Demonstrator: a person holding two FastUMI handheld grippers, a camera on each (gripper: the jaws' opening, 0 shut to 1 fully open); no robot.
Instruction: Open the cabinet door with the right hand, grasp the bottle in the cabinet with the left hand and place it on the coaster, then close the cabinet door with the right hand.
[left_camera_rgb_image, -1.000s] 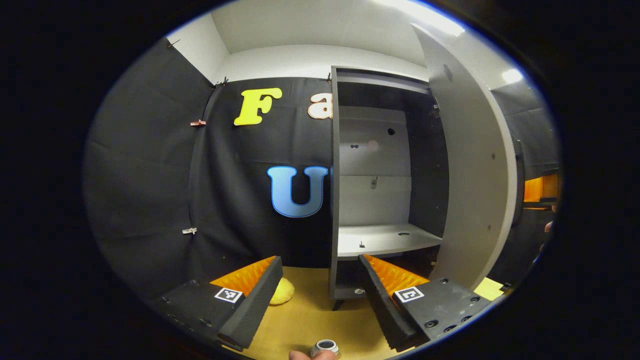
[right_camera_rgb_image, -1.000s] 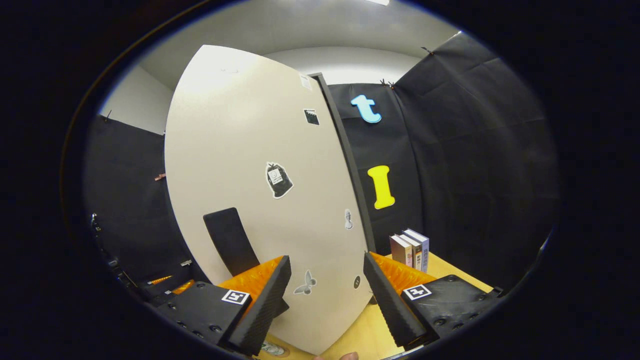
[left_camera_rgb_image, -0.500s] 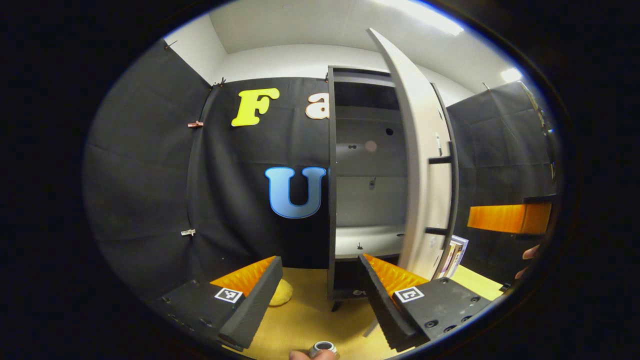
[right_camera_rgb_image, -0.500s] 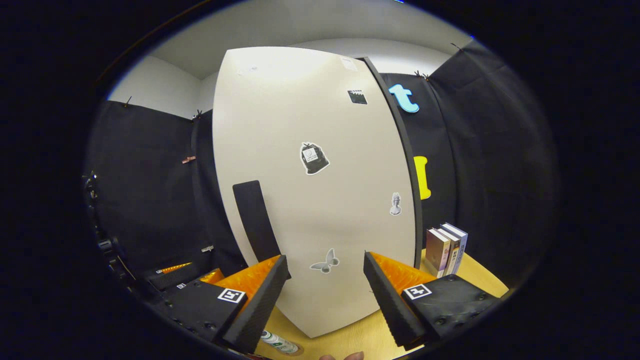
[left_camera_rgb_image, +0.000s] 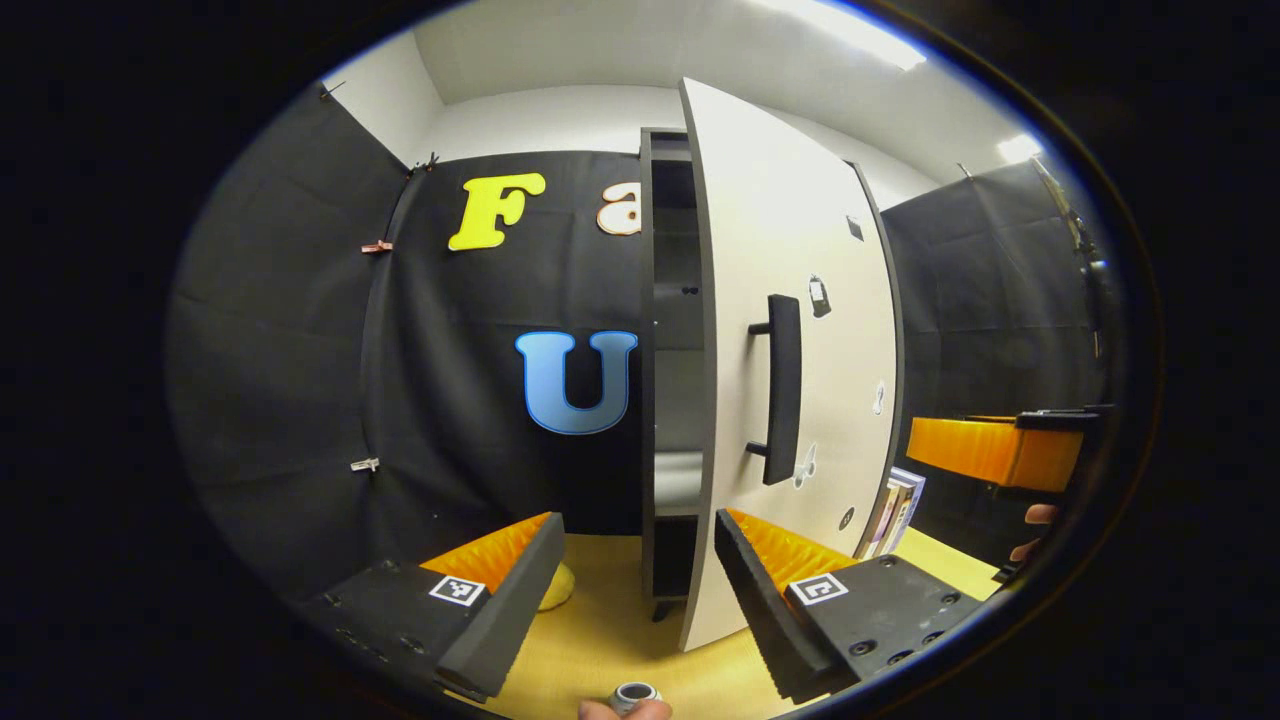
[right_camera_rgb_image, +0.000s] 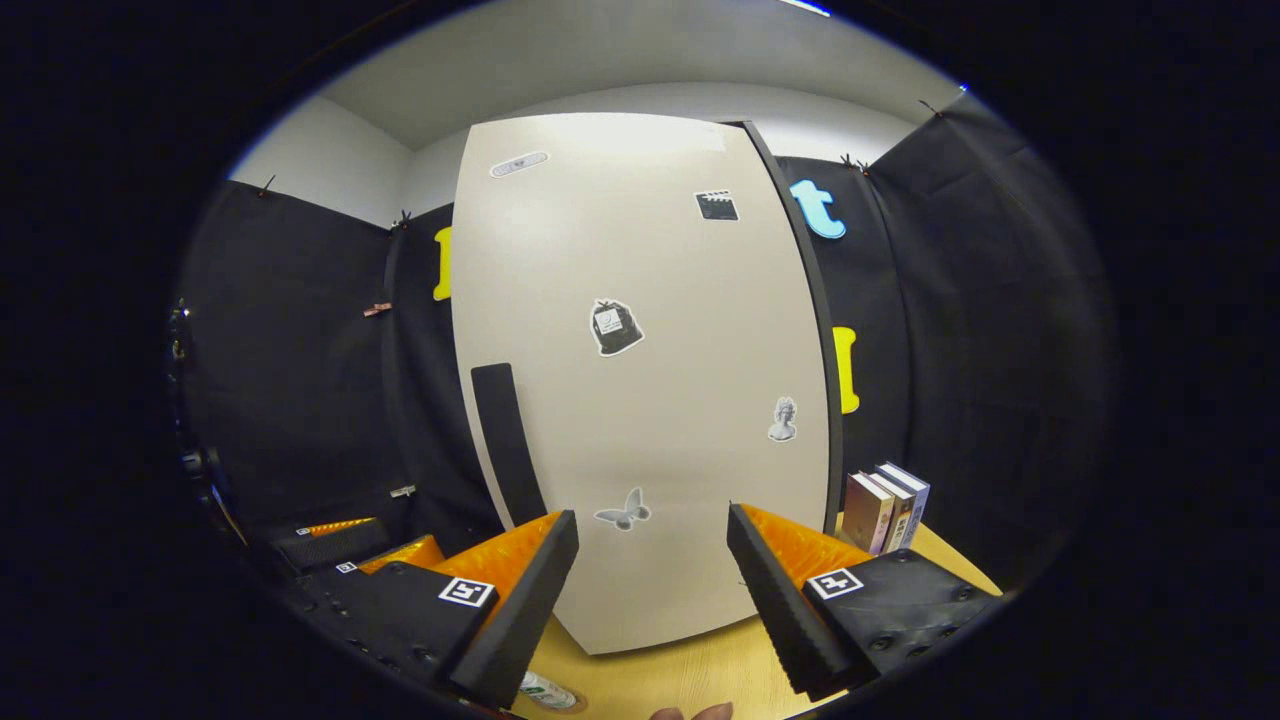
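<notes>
left gripper (left_camera_rgb_image: 630, 570) — ribbed pads, square marker tags, screws

walls: black cloth (left_camera_rgb_image: 280, 380) | ceiling: white (left_camera_rgb_image: 600, 50) | tabletop: wood (right_camera_rgb_image: 690, 680)

The cabinet door (left_camera_rgb_image: 800, 400) is a tall pale panel with dark edges, standing ajar with a narrow gap at its 9 o'clock side showing the cabinet's (left_camera_rgb_image: 668, 350) dark interior. A black vertical bar handle (left_camera_rgb_image: 783, 388) sits near its free edge, and small stickers dot its front. In the right gripper view the bottle (right_camera_rgb_image: 548, 692) lies at 6 o'clock on the counter (right_camera_rgb_image: 680, 680), partly hidden.
</notes>
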